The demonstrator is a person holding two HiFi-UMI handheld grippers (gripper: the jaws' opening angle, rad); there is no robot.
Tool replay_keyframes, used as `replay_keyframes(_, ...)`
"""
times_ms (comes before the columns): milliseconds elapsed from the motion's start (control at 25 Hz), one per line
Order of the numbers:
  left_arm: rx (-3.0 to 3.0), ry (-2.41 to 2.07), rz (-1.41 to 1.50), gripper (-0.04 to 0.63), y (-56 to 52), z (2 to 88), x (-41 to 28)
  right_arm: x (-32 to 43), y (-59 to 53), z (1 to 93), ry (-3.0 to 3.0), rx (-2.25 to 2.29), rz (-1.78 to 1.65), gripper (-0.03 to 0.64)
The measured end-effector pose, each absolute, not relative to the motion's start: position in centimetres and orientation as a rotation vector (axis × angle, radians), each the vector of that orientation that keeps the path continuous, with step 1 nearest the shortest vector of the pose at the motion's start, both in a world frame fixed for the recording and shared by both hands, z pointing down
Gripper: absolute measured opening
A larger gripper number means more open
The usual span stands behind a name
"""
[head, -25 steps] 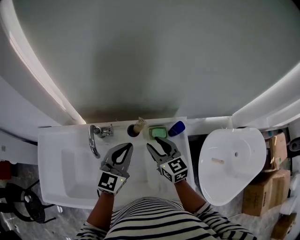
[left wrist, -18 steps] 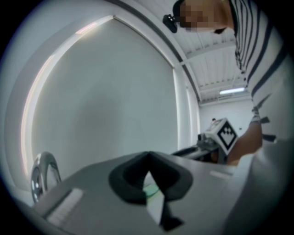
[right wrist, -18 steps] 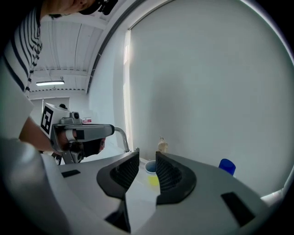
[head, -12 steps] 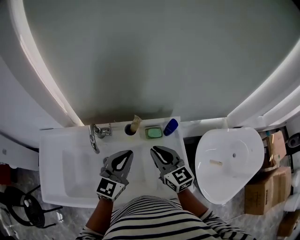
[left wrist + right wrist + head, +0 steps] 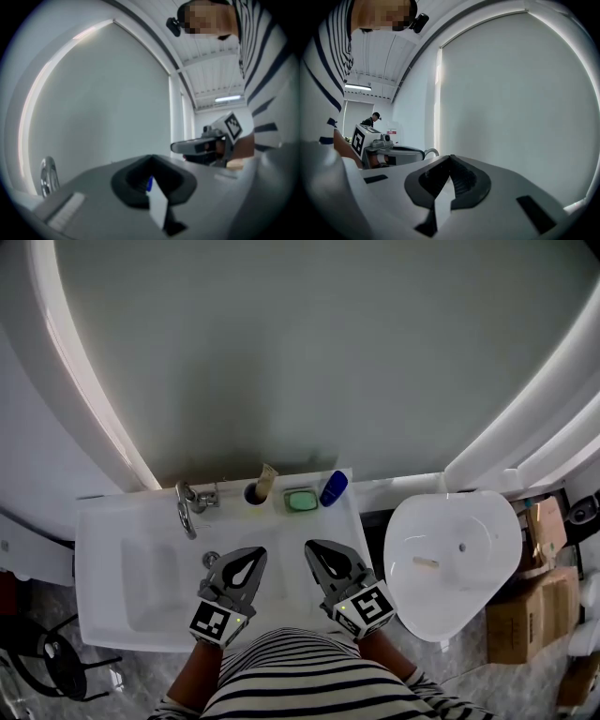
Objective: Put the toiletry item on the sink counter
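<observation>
Grey jaws on the left gripper [image 5: 251, 557] are pressed together with nothing between them. The right gripper [image 5: 317, 549] matches it: its jaws have just been closing, and they meet on empty air. Both hang side by side over the front edge of the counter [image 5: 103, 521], close to the person's striped shirt and well apart from everything standing on it, which suits a placing already finished. Along the back edge, from the left, stand the faucet [image 5: 187, 507], a dark cup [image 5: 253, 493] with a tube leaning in it, and a green soap bar [image 5: 301, 500]. At the back right corner is the blue toiletry item [image 5: 333, 487] (a small bottle, as far as I can tell). It lies tilted on the ledge just beside the soap, out of the basin and touched by no jaws, so I judge the task complete.
</observation>
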State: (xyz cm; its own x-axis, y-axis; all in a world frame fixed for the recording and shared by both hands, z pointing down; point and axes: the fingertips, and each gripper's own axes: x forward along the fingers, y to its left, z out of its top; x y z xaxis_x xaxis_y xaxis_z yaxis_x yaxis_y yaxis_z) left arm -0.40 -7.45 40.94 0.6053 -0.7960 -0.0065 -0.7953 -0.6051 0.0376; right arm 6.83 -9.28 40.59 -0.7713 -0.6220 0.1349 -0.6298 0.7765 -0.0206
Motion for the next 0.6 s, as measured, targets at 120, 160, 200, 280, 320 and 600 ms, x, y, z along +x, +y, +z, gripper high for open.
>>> replay_keyframes(120,2.788,-1.354,-0.052,0.008,-6.6,40.9,0.1,7.2,-8.3,40.0,-2.834,1.013,0.087,0.008)
replay_keyframes(160,2.789,-1.342,-0.053,0.009,-6.4,40.9,0.3,7.3,-8.0,40.0,-2.832,1.016,0.088,0.007)
replay_keyframes(200,2.792,-1.331,-0.051,0.009,-6.2,40.9,0.5,7.5,-7.8,40.0,-2.832,1.020,0.092,0.006)
replay_keyframes(280,2.800,-1.310,-0.051,0.009,-6.1,40.9,0.9,7.9,-7.6,39.9,-2.836,1.035,0.094,0.006)
replay_keyframes(320,2.803,-1.302,-0.055,0.009,-6.0,40.9,1.1,8.0,-7.4,39.7,-2.837,1.041,0.090,0.006)
replay_keyframes(600,2.818,-1.260,-0.072,0.009,-5.4,40.8,1.6,7.9,-6.6,39.8,-2.818,1.050,0.101,0.006)
